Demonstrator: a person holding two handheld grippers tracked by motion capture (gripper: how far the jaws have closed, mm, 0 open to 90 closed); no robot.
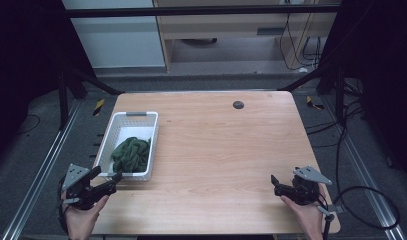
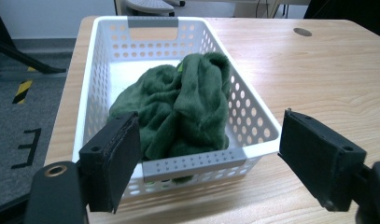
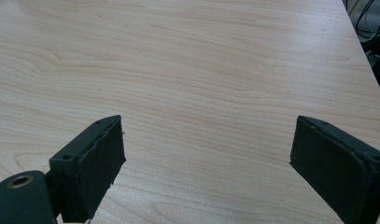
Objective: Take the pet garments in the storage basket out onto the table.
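Observation:
A white perforated basket [image 1: 152,141] [image 2: 246,100] sits on the left part of the wooden table [image 1: 226,145]. A crumpled dark green cloth [image 1: 132,154] [image 2: 185,105] lies inside it, toward the near end. My left gripper [image 1: 107,175] [image 2: 208,158] hovers just before the basket's near short side, its jaws wide apart with nothing between the pads. Near the table's front right corner my right gripper [image 1: 274,181] [image 3: 206,156] is open over bare wood [image 3: 192,70], holding nothing.
A small dark round grommet [image 1: 238,105] [image 2: 302,31] is set in the table near its far edge. Dark frame legs and cables stand on the grey floor around the table. A black cable loop [image 1: 371,205] trails on the floor at right.

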